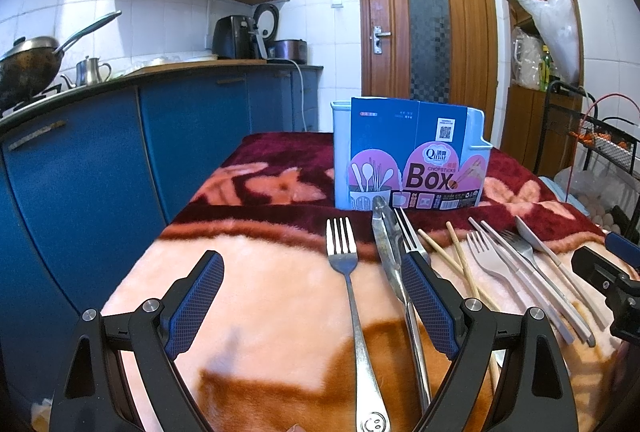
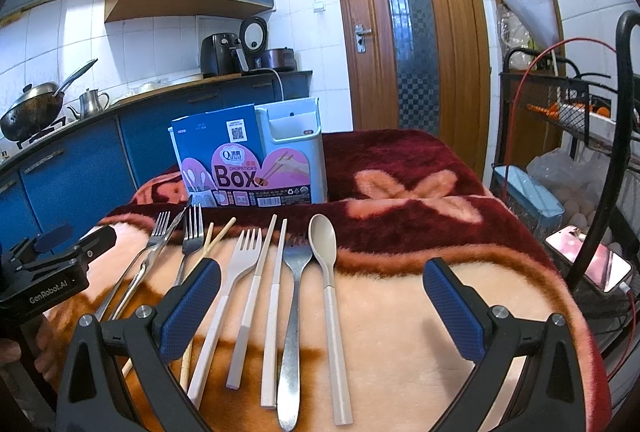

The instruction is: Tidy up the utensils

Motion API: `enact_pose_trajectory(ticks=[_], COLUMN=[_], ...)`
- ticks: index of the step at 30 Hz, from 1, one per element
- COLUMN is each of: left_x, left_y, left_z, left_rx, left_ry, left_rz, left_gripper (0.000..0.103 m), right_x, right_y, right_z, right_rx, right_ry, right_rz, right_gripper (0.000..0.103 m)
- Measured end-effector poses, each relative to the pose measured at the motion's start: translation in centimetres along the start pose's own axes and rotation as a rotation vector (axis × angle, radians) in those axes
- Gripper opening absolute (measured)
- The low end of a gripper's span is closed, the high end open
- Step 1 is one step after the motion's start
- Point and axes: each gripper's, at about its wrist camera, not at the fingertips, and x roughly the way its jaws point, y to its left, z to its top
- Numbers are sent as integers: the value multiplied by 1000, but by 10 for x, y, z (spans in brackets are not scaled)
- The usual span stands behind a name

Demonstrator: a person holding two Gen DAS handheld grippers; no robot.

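Utensils, a row of steel forks [image 1: 347, 264], steel tongs [image 1: 390, 256], wooden chopsticks [image 1: 460, 256] and a beige plastic spoon [image 2: 325, 244], lie untouched on the plush red-and-peach blanket [image 2: 400, 296] just in front of the pale blue chopstick box [image 1: 408, 156]. My left gripper [image 1: 312, 308] and right gripper [image 2: 322, 306] both hover wide open, holding nothing. Closing on neighbours lying this near could pinch two together, I judge; only the right view shows the spoon and the box's side pocket.

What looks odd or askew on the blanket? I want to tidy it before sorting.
The wooden chopsticks lie crossed rather than parallel, partly under neighbouring forks. The utensil box still wears its cardboard sleeve. The other utensils lie in a fairly neat row.
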Motion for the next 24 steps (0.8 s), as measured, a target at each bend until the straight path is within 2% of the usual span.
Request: enact_pose_trajectory(ticks=[5,9,16,19,24], left_x=[4,7,22,30,45], left_y=[3,5,14,13,10], left_z=[4,8,20,23,24], left_rx=[4,28,31,48,74], left_ry=[45,79,201,257,354], left_rz=[-23,-8,-19,-29,-47], left_gripper=[91,91,91,91,90], right_x=[3,7,14,22,37], right_y=[-5,-3,-8,-11,-12], right_z=[8,16,33,37,40], right_rx=[11,-30,-65,-77,-114], right_ry=[73,146,262,329,433], right_rz=[28,44,67,63,57], right_gripper=[103,103,102,94,74])
